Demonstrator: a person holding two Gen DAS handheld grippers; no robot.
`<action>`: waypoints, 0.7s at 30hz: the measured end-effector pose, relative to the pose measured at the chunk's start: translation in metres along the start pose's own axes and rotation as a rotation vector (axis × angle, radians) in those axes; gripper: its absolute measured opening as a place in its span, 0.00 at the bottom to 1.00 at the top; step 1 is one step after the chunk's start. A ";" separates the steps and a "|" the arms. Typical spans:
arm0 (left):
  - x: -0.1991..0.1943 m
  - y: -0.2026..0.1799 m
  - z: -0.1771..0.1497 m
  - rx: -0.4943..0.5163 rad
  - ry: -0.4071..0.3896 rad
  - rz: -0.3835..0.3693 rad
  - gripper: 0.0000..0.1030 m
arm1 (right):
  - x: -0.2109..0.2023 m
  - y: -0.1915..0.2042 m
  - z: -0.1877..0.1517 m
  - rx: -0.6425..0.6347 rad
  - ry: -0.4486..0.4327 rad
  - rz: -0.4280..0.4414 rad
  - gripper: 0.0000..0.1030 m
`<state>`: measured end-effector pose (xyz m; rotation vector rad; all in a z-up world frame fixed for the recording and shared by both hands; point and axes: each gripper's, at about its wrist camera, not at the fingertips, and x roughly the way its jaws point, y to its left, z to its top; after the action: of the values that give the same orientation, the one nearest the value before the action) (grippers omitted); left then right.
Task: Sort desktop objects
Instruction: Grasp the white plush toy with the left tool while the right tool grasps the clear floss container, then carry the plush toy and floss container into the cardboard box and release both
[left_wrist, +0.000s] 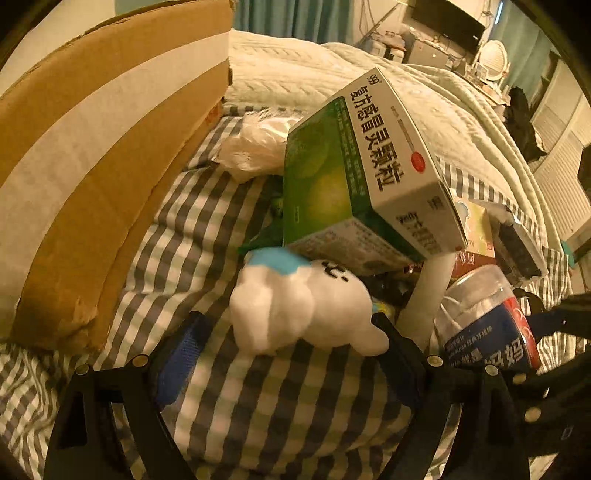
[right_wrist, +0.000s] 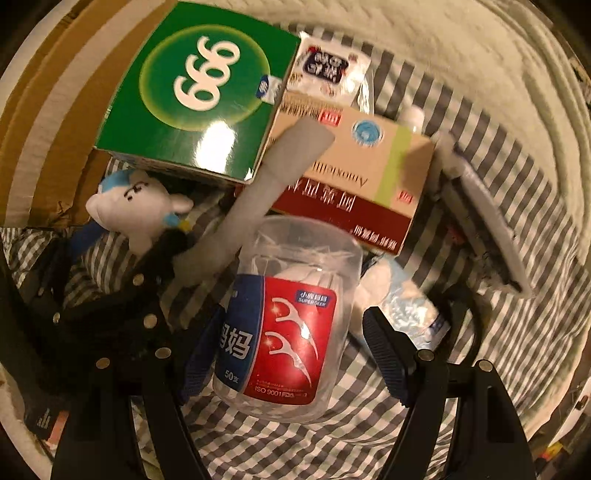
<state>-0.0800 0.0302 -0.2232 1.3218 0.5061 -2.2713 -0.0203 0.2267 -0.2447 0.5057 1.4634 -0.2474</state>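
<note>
Right gripper spread wide around the floss-pick jar, lying lengthwise between the jaws, unclamped; left gripper gapes empty at the plush toy.

A clear floss-pick jar with a red-and-blue label lies on the checked sheet beside a white plush toy — behind them a green medicine box rests tilted on a beige-and-red carton.
</note>
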 end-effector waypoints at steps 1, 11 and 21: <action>0.001 0.001 0.002 -0.002 -0.004 -0.005 0.90 | 0.002 -0.001 -0.001 0.003 0.008 0.007 0.73; 0.001 0.010 0.004 0.013 -0.009 -0.074 0.74 | -0.004 -0.008 -0.013 -0.006 0.016 0.033 0.62; -0.053 0.009 0.018 -0.084 -0.001 -0.092 0.74 | -0.072 -0.012 -0.023 -0.013 -0.120 0.001 0.60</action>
<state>-0.0646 0.0244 -0.1692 1.2805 0.6674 -2.2968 -0.0537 0.2166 -0.1762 0.4730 1.3467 -0.2627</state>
